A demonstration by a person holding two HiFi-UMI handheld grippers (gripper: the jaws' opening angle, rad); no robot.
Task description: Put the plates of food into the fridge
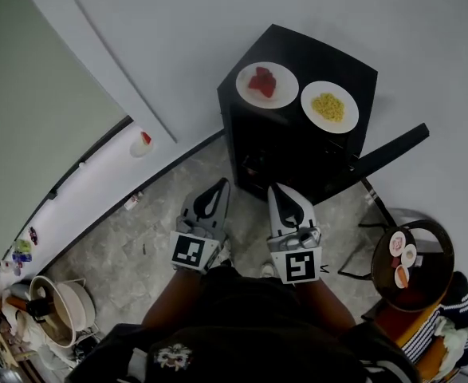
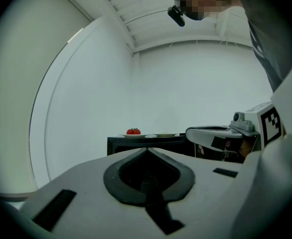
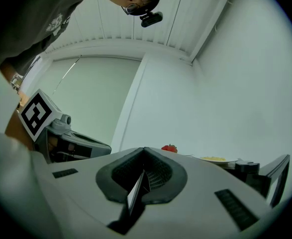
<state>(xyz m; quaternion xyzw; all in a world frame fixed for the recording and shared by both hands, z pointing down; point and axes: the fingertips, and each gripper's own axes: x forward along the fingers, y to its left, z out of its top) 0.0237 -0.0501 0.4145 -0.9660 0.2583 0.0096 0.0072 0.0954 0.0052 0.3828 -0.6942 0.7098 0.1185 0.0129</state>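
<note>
Grippers side by side facing fridge (image 1: 297,146), left gripper (image 1: 219,185), right gripper (image 1: 276,190) near level, jaws closed, empty

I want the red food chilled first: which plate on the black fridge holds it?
The left plate in the head view; the right plate beside it holds yellow food.

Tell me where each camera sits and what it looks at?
Head view: on the head, looking down at left gripper, right gripper, fridge, red plate, yellow plate; shirt below.
Left gripper view: on that gripper, looking level past shut jaws at the fridge; right gripper at right.
Right gripper view: on that gripper, past shut jaws at the plates; left gripper at left.
Shared: all three see both plates.
</note>
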